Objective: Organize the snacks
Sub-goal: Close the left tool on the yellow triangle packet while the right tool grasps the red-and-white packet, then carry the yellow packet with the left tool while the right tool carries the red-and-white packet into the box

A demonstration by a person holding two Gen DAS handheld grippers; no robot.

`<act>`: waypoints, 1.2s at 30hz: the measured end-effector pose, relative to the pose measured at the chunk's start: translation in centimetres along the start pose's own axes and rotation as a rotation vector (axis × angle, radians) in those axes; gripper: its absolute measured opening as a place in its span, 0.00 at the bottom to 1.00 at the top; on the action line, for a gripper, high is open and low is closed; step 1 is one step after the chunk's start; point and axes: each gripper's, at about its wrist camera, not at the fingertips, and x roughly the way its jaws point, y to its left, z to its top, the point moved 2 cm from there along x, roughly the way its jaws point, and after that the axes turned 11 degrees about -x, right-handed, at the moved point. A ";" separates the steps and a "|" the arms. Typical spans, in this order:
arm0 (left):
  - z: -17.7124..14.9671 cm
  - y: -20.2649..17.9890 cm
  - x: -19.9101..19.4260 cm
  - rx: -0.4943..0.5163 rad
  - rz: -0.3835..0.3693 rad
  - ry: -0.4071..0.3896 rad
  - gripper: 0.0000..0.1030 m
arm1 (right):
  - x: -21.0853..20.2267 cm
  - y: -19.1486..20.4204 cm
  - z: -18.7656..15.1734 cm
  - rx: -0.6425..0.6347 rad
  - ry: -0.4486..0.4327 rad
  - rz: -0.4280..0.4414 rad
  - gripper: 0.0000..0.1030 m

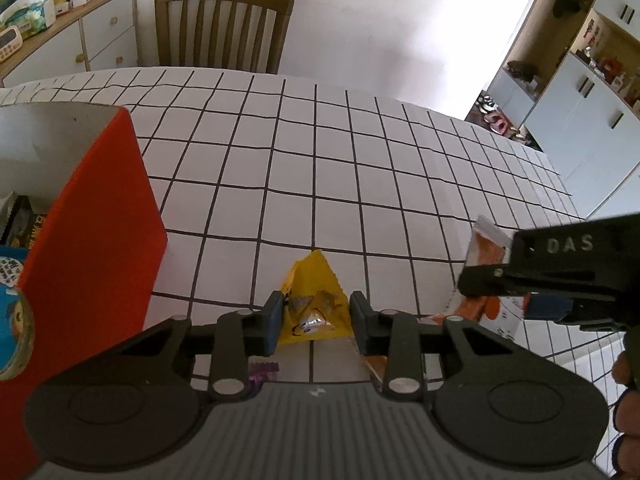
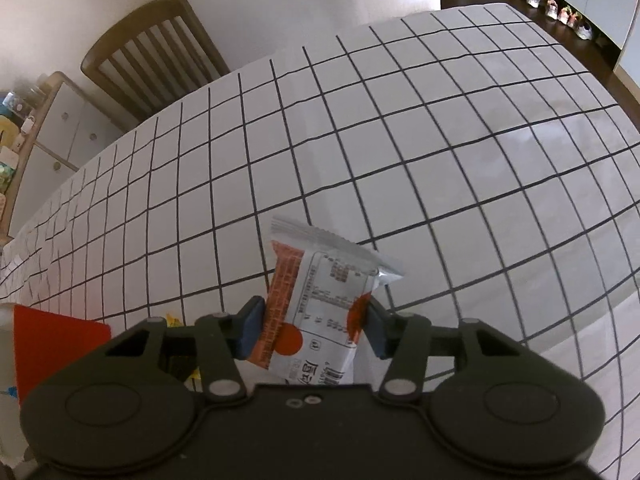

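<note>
Left gripper (image 1: 313, 318) fingers clamp yellow packet (image 1: 314, 300) — right gripper (image 2: 310, 326) fingers clamp orange-white packet (image 2: 316, 300).

wooden chair (image 1: 223, 24) behind table | sideboard (image 1: 72, 46) | shoes (image 2: 556, 6) by cabinets

Loads of open checked tablecloth (image 1: 360, 152) is stretching ahead, nothing sitting on it out to the chair (image 1: 224, 24). The tall red box (image 1: 92, 248) is walling off the left, and the right gripper (image 1: 532, 296) is crowding in close on the right.
</note>
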 end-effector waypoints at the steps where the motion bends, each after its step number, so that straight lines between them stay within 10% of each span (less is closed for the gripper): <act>1: 0.0 0.0 -0.3 0.002 0.000 0.000 0.33 | -0.4 -0.4 -0.1 -0.004 -0.006 0.000 0.49; 36: -1.8 2.7 -16.2 0.048 -0.089 -0.084 0.32 | -14.4 4.9 -8.4 -0.260 -0.113 0.052 0.49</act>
